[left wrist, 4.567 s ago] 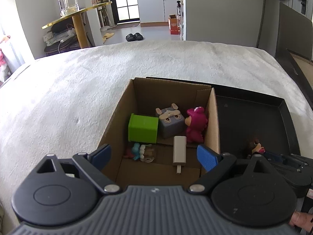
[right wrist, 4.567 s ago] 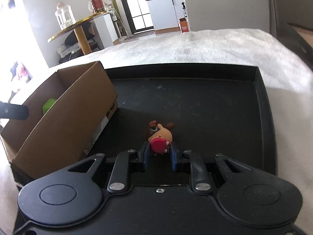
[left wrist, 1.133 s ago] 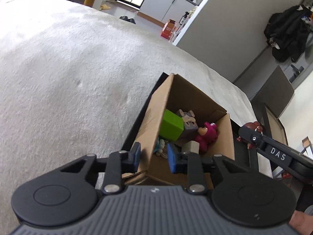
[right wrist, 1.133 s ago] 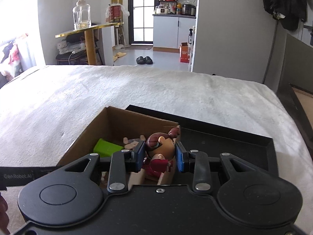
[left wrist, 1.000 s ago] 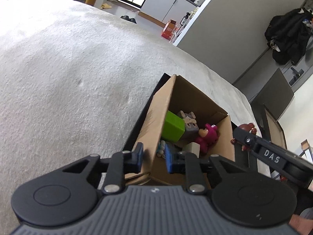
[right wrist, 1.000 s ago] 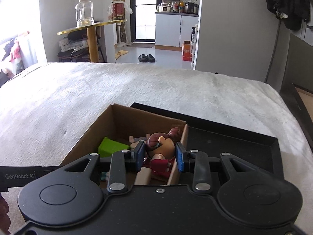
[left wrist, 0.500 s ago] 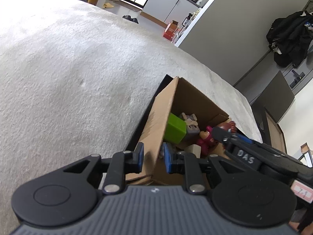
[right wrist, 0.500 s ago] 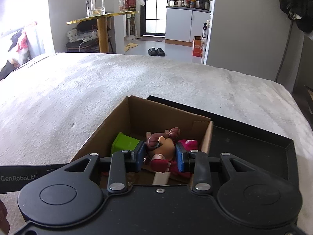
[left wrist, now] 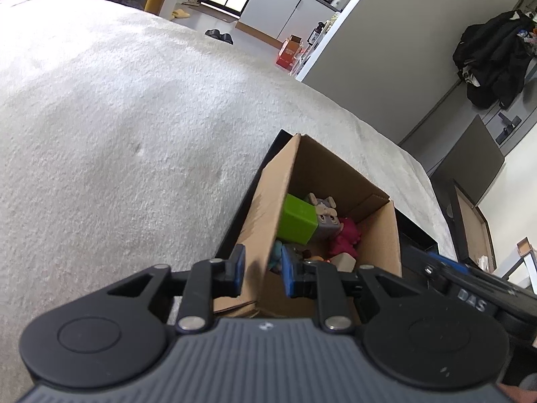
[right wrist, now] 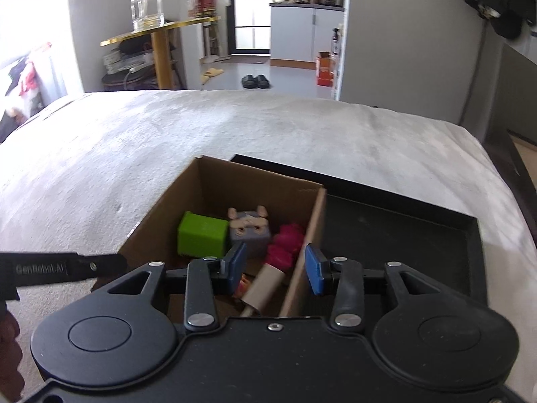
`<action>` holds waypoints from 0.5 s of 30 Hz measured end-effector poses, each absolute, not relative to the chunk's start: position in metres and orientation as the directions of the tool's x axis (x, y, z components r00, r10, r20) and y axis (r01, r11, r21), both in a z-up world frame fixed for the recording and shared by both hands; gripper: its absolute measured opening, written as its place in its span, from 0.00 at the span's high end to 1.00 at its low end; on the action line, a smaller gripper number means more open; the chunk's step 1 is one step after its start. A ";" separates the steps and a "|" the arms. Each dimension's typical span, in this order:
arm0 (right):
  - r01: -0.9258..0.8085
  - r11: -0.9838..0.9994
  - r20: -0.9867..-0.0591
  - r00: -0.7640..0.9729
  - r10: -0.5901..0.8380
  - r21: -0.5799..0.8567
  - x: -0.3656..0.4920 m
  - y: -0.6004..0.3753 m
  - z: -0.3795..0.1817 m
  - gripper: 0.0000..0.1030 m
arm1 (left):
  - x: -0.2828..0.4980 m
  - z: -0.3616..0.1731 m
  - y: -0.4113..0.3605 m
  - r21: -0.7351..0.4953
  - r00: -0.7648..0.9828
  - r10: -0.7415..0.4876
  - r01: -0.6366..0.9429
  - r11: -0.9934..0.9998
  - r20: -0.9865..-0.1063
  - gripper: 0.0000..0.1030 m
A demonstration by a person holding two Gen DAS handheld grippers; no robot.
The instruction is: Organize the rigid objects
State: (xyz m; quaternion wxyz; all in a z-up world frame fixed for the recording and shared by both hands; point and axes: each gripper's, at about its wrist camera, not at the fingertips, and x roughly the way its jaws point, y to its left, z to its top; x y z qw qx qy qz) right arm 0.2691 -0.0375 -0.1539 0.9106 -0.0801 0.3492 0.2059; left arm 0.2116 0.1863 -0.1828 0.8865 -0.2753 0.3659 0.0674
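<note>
An open cardboard box (right wrist: 255, 188) stands at the left end of a black tray (right wrist: 402, 235). In it lie a green block (right wrist: 201, 236), a grey animal cube (right wrist: 250, 228), a pink figure (right wrist: 285, 245) and a beige stick (right wrist: 265, 283). My right gripper (right wrist: 273, 268) hovers over the box's near right corner, jaws opening, nothing between the pads. Under its left finger shows an orange bit of the brown-haired doll (right wrist: 245, 283), inside the box. My left gripper (left wrist: 261, 268) is shut on the left wall of the box (left wrist: 335, 174), one pad on each side.
Box and tray (left wrist: 416, 231) rest on a wide white plush cover (right wrist: 167, 141). Beyond it stand a gold side table with a glass jar (right wrist: 147, 3) and slippers (right wrist: 255, 80) on the floor. A person's hand (right wrist: 6, 336) shows at the left edge.
My right gripper carried the doll over the box, then its jaws parted and the doll dropped out from between them into the box. The left gripper kept its hold on the wall.
</note>
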 end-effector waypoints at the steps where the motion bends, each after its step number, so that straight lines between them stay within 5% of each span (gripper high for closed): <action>1: -0.422 0.907 -0.671 0.671 0.316 0.006 0.267 -0.042 -0.153 0.59 | 0.211 -0.180 0.185 -0.431 0.724 -0.075 -0.319 0.844 -0.685 0.79; 10: -0.355 0.931 -0.656 0.682 0.322 0.088 0.256 -0.081 -0.139 0.39 | 0.212 -0.164 0.173 -0.355 0.700 -0.037 -0.316 0.880 -0.714 0.70; 15: -0.319 0.939 -0.648 0.690 0.322 0.127 0.252 -0.101 -0.130 0.21 | 0.208 -0.145 0.156 -0.312 0.697 -0.029 -0.284 0.907 -0.717 0.43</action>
